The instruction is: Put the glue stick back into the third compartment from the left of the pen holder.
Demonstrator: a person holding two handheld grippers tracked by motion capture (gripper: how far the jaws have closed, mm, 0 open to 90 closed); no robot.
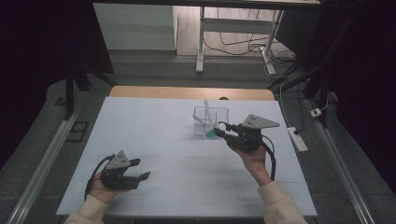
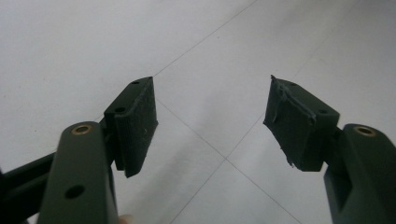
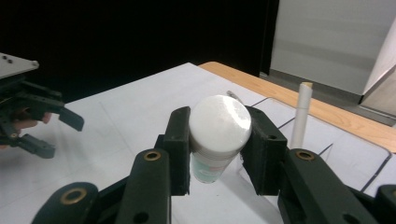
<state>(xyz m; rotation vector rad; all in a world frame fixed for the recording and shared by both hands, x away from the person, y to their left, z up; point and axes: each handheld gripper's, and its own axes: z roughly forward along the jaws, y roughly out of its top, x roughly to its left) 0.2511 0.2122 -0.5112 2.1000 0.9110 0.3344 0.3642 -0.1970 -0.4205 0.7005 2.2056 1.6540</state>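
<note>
My right gripper (image 1: 223, 130) is shut on a small bottle (image 1: 211, 133) with a white cap and a green-printed label. It holds the bottle above the table beside a clear square container (image 1: 201, 113). In the right gripper view the bottle (image 3: 218, 123) sits between the two pads (image 3: 180, 140), cap toward the camera, with the right gripper (image 3: 218, 144) clamped on its neck. A white tube (image 1: 207, 108) leans inside the container; that tube (image 3: 302, 112) rises just beyond the bottle. My left gripper (image 1: 141, 169) rests open at the near left with nothing in it, and its jaws stand wide apart over bare table (image 2: 210, 126).
A white sheet (image 1: 187, 163) covers the table, with a wooden edge (image 1: 187, 92) at the far side. The left gripper (image 3: 60, 135) shows at the left in the right gripper view. A power strip (image 1: 297, 138) lies on the floor at the right. Desk legs and cables stand behind.
</note>
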